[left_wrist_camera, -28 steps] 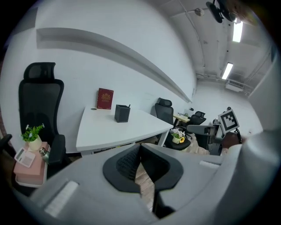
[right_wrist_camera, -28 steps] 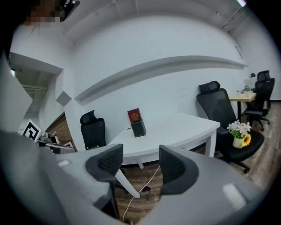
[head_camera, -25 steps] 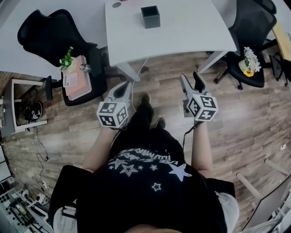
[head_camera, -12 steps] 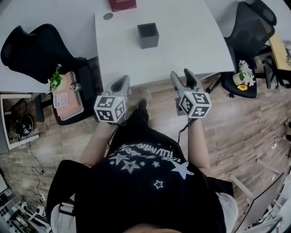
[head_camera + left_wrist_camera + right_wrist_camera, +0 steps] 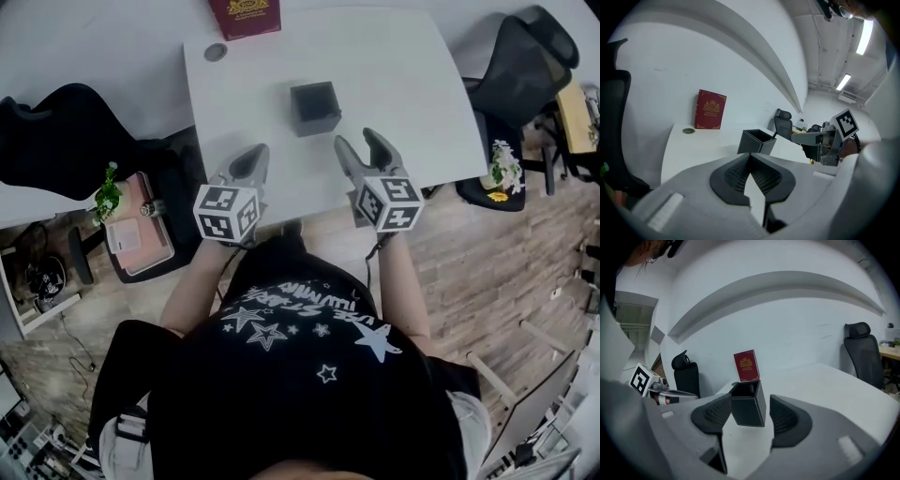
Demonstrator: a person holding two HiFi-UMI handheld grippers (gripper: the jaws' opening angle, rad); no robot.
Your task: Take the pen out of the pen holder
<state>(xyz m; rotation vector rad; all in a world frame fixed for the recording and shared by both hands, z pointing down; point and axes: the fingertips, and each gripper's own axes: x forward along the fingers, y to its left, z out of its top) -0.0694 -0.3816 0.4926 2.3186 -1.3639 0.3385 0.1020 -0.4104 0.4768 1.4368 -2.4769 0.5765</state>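
Note:
A dark square pen holder [image 5: 314,108] stands upright on the white table [image 5: 412,66]. In the left gripper view the pen holder [image 5: 757,142] shows a thin dark pen [image 5: 775,136] leaning out at its right corner. My right gripper [image 5: 361,142] is open, just short of the holder and to its right. In the right gripper view the holder [image 5: 748,404] stands ahead, framed by the gripper's [image 5: 750,405] spread jaws and apart from them. My left gripper [image 5: 251,156] hangs over the table's front edge, left of the holder, and its jaws [image 5: 750,157] meet at the tips, empty.
A red book [image 5: 244,17] stands at the table's far edge, with a round grommet [image 5: 216,52] beside it. Black office chairs stand at the left [image 5: 56,131] and right [image 5: 520,56]. A pink item with a small plant [image 5: 131,230] rests at the lower left.
The person has stepped up to the table. Both grippers have moved forward from over the floor to over the table's front edge, close to the pen holder.

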